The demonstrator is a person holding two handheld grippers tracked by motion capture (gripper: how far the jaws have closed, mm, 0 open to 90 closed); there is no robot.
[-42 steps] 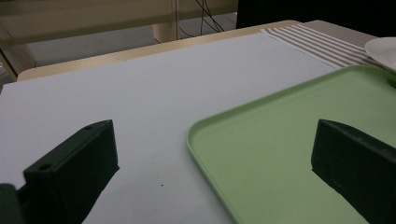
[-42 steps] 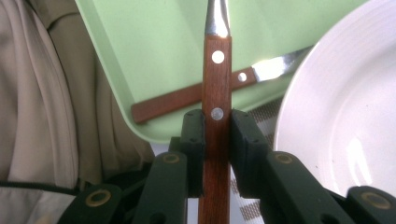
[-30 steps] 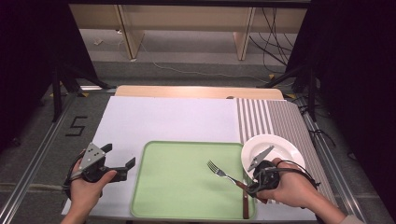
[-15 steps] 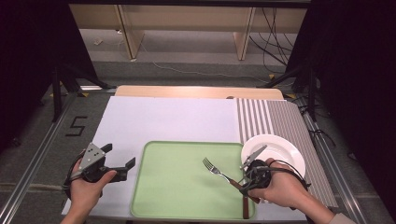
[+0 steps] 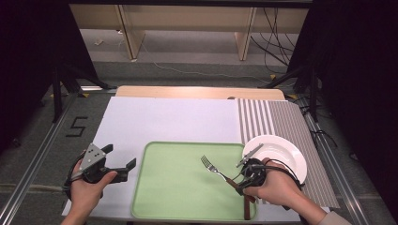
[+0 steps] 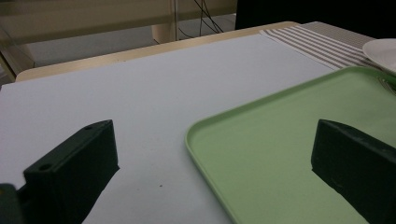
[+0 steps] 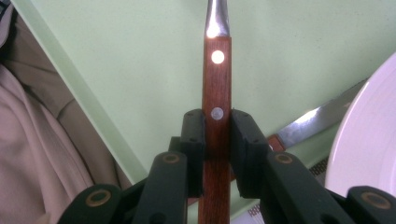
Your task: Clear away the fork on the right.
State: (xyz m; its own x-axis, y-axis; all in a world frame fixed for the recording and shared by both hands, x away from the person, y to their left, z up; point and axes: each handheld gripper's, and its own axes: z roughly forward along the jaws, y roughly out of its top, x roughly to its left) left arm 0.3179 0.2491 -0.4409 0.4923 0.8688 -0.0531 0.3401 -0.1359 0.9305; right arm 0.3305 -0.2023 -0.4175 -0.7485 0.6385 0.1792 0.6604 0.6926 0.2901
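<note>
Overhead, wood-handled steel fork (image 5: pixel 217 170), tool-clamped (image 5: pixel 244 177).

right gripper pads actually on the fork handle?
Touching. In the right gripper view both pads of the right gripper press flat against the fork's wooden handle, with no gap on either side.

1 pale green rectangular plastic tray (image 5: pixel 187 187), at 6 o'clock on the table. 1 round white ceramic plate (image 5: pixel 286 152) at 4 o'clock, 1 fork w/ steel tines & brown wooden handle (image 5: pixel 217 169) over the tray's right part, 1 knife w/ steel blade (image 7: pixel 322 116) beside the plate. 1 white sheet mat (image 5: pixel 173 122), 1 grey-and-white striped cloth placemat (image 5: pixel 281 119) at 3 o'clock, 2 black two-jaw grippers: left gripper (image 5: pixel 119 161), right gripper (image 5: pixel 245 174).
</note>
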